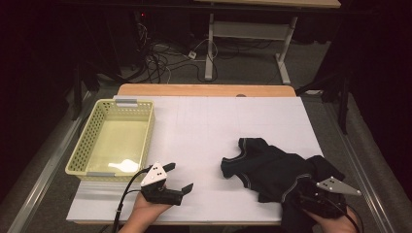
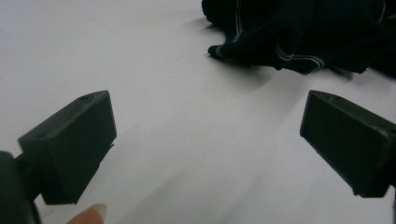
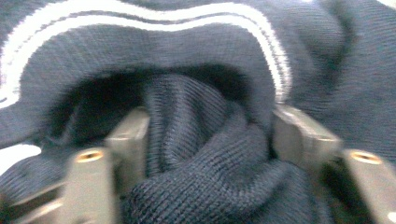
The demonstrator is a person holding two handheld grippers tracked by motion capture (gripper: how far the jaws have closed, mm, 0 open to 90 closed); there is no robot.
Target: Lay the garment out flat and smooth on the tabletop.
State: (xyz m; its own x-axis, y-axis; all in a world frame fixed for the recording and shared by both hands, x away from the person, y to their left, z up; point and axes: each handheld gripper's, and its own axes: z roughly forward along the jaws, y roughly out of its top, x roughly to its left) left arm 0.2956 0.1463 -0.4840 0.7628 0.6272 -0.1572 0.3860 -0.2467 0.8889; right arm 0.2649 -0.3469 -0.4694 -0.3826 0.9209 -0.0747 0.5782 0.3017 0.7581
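A dark knit garment (image 1: pixel 272 167) with pale trim lies crumpled at the right front of the white table cover (image 1: pixel 209 126). My right gripper (image 1: pixel 299 193) is dug into its near right edge. In the right gripper view a thick fold of the knit (image 3: pixel 205 154) is bunched between the two jaws and touches both pads, so the right gripper (image 3: pixel 210 135) is shut on it. My left gripper (image 1: pixel 180 176) rests at the front left of centre, open, with nothing between its jaws. In the left gripper view the left gripper (image 2: pixel 205 116) points over bare cover toward the garment (image 2: pixel 299 32).
A pale yellow plastic basket (image 1: pixel 85 141) stands at the table's left side, with a bright glare spot on its floor. The table's wooden far edge (image 1: pixel 204 90) runs behind the cover. Cables and desk legs lie on the floor beyond.
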